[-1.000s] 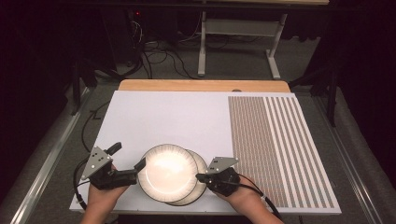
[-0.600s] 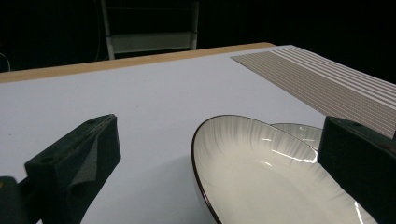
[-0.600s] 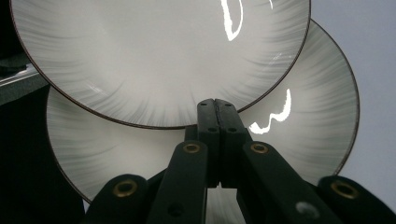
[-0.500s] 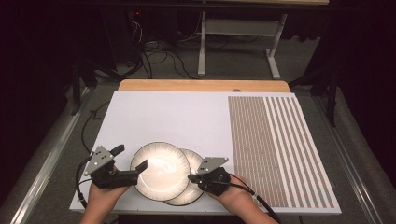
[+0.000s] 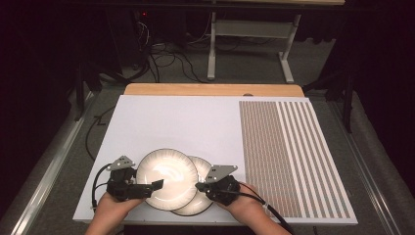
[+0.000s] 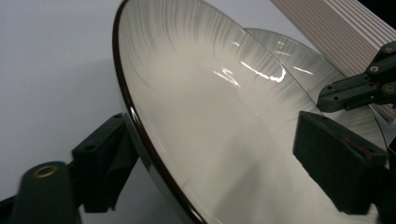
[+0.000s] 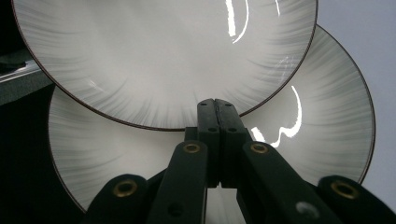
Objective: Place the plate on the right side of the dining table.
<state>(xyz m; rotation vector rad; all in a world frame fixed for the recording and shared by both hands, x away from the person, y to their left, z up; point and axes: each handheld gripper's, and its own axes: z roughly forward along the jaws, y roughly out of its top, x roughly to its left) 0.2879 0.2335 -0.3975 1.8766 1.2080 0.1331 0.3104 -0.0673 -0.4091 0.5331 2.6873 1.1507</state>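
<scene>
Plates overlap at the table's [image 5: 205,122] near edge. Left gripper [image 6: 224,158] has just been closing astride the upper plate's [image 6: 210,116] rim; right gripper [image 7: 217,109], pressed together, rests over the lower plate [image 7: 317,116].

The 2 plates look like glazed ceramic: the upper plate [image 5: 166,177] is glossy and smooth, with sharp white glare streaks, fine grey brushed lines and a thin dark rim; the lower plate [image 5: 201,169] has the same shiny finish. The table top [image 5: 195,122] is matt white and smooth, with a ribbed panel [image 5: 288,156] and a light wooden edge [image 5: 210,89]. Both grippers' jaws are matt black plastic with brass-coloured rivets.
</scene>
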